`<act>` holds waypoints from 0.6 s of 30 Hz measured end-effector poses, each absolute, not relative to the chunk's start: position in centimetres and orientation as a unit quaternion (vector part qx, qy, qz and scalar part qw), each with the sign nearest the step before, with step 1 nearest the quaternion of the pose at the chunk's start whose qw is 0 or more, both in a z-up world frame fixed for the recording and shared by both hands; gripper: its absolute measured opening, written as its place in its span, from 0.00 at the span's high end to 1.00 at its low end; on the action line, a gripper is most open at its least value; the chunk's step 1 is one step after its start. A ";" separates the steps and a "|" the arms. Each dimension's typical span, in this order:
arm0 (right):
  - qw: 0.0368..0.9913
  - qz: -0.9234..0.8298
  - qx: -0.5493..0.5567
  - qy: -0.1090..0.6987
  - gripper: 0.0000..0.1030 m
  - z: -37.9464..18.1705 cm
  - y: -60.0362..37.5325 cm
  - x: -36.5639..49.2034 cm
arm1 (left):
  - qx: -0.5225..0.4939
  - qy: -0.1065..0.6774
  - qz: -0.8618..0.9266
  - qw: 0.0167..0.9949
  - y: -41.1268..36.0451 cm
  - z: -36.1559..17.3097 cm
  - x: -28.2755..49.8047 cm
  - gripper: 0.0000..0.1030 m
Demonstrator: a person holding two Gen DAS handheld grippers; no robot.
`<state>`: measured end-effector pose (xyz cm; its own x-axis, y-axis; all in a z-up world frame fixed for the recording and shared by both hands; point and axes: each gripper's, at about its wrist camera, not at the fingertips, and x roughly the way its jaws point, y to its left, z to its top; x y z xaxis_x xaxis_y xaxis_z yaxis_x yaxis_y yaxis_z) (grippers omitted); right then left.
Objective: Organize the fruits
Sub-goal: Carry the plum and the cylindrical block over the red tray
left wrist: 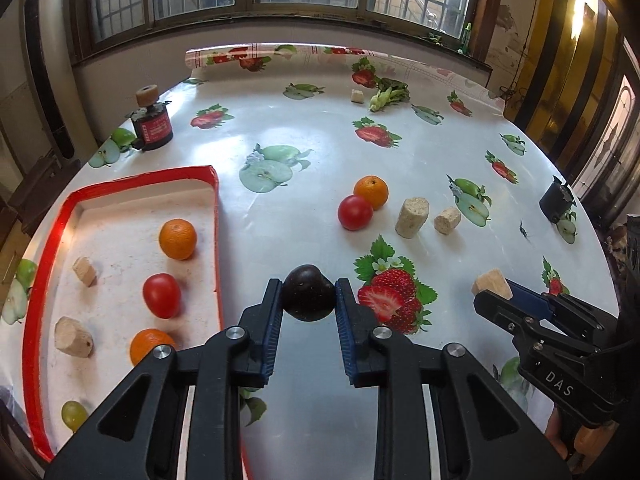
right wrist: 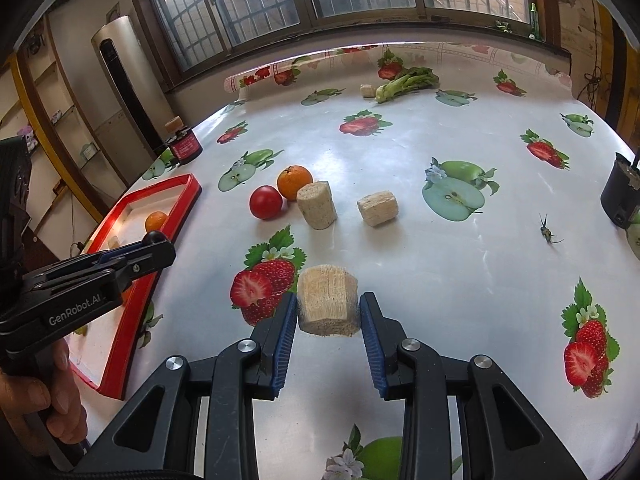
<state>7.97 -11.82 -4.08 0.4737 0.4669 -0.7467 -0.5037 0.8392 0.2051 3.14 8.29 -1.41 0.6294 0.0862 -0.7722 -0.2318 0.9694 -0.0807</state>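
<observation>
The left gripper (left wrist: pixel 308 300) clenches a dark plum (left wrist: pixel 308 294) just right of the red tray (left wrist: pixel 218 240), the nearer hand to it; the right gripper (right wrist: pixel 328 312) grasps a beige chunk (right wrist: pixel 327 300) above the worktop (right wrist: pixel 440 260), farther right.

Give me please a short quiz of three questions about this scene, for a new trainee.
1. True or false: the left tool is shut on a dark round fruit.
2. What does the right tool hold: A a tomato, B a beige chunk, C a grape?
3. How many oranges lie in the red tray?

Key: 1 true; 2 B; 3 two.
</observation>
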 end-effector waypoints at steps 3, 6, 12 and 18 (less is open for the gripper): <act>0.859 0.287 -0.024 0.424 0.68 -3.7 -11.4 7.5 | -0.088 0.413 0.098 0.901 8.9 -1.0 2.0 0.77; 0.858 0.293 -0.028 0.421 0.68 -3.5 -10.8 7.0 | -0.088 0.407 0.107 0.903 9.5 -0.8 1.0 0.77; 0.855 0.303 -0.037 0.418 0.68 -3.1 -9.5 6.0 | -0.096 0.399 0.117 0.904 10.5 -0.5 -0.2 0.77; 0.852 0.313 -0.048 0.418 0.68 -3.0 -8.2 5.2 | -0.106 0.397 0.127 0.903 11.7 -0.5 -1.1 0.77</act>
